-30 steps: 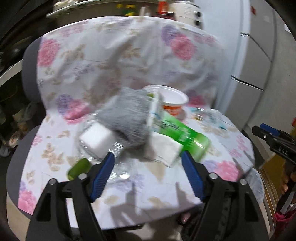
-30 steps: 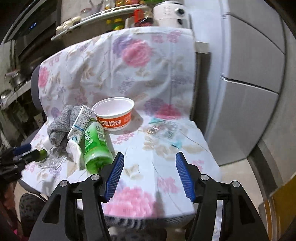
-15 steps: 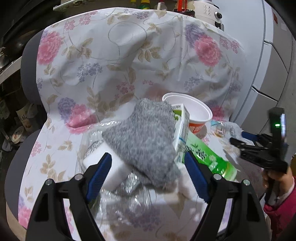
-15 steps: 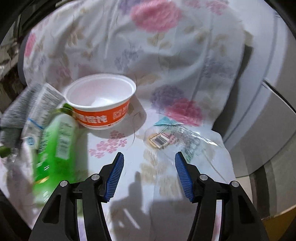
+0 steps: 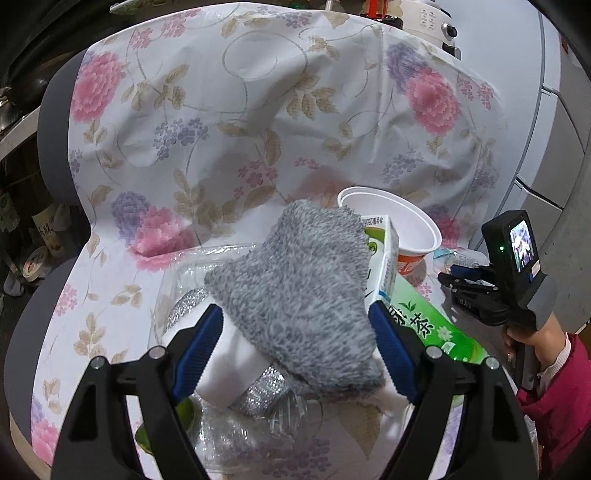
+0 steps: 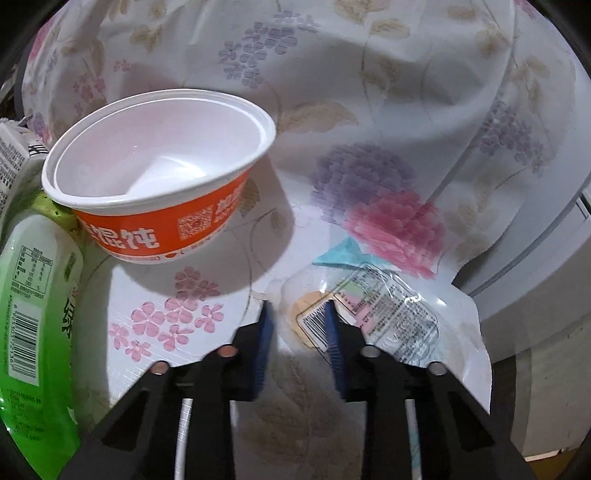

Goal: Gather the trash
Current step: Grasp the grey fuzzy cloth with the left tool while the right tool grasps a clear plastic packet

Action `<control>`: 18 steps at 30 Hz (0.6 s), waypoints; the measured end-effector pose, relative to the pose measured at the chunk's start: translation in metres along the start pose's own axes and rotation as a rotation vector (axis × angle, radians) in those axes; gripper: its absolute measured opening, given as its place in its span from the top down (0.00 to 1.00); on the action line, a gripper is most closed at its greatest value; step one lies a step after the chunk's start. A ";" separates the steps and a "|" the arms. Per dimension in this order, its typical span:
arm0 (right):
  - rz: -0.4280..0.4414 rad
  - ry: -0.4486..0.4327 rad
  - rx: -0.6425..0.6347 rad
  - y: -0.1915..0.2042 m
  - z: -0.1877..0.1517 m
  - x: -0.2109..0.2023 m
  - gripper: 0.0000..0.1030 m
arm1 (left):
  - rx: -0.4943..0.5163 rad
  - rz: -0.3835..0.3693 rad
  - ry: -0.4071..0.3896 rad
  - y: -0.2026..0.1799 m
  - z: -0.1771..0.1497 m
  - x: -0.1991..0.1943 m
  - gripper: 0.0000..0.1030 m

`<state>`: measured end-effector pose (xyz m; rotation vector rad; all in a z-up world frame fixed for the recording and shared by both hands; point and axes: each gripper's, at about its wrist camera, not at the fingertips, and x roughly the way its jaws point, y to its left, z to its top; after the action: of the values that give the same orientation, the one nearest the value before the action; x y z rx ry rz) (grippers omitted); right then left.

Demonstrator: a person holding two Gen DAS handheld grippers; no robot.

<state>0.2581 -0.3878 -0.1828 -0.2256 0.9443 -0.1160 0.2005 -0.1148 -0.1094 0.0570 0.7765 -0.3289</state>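
Trash lies on a chair seat under a floral cover (image 5: 258, 122). My left gripper (image 5: 295, 332) is open and wide, its fingers on either side of a grey fuzzy cloth (image 5: 303, 288) that lies on a white block with a silver band (image 5: 236, 369) and a clear plastic tray (image 5: 192, 273). Beside them are a small carton (image 5: 384, 258), a green bottle (image 5: 436, 332) (image 6: 37, 295) and an orange-and-white bowl (image 6: 159, 192). My right gripper (image 6: 298, 321) is down on the seat, jaws closing, with the left end of a clear wrapper (image 6: 388, 314) in the narrow gap between them.
A hand in a red sleeve (image 5: 554, 369) holds the right gripper (image 5: 461, 280) at the seat's right edge. Grey cabinet fronts (image 5: 554, 155) stand to the right. A white cooker (image 5: 432, 22) sits behind the chair back. Dark shelves with clutter (image 5: 22, 229) are on the left.
My left gripper has moved in over the grey cloth, which now fills the space between its fingers. My right gripper dropped towards the clear wrapper and its jaws narrowed around the wrapper's end.
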 end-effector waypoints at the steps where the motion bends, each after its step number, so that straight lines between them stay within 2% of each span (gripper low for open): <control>1: -0.012 -0.003 -0.010 0.002 -0.001 -0.003 0.92 | 0.000 0.001 0.000 0.001 0.000 -0.001 0.23; 4: 0.011 -0.042 0.021 0.001 -0.004 -0.025 0.98 | -0.007 0.011 0.000 0.005 -0.005 -0.008 0.23; 6: 0.026 -0.082 0.035 0.003 -0.006 -0.047 0.99 | -0.006 0.020 -0.002 0.008 -0.008 -0.014 0.23; 11: 0.071 -0.220 0.072 0.011 -0.021 -0.129 0.99 | -0.031 0.027 -0.006 0.020 -0.018 -0.033 0.23; 14: 0.098 -0.276 0.098 0.023 -0.034 -0.168 0.99 | -0.035 0.004 -0.017 0.023 -0.021 -0.046 0.23; 18: 0.128 -0.320 0.103 0.043 -0.052 -0.202 0.99 | -0.029 -0.023 0.011 0.020 -0.027 -0.046 0.23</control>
<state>0.0981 -0.3134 -0.0629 -0.0842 0.6297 -0.0093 0.1578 -0.0790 -0.0979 0.0222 0.7928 -0.3397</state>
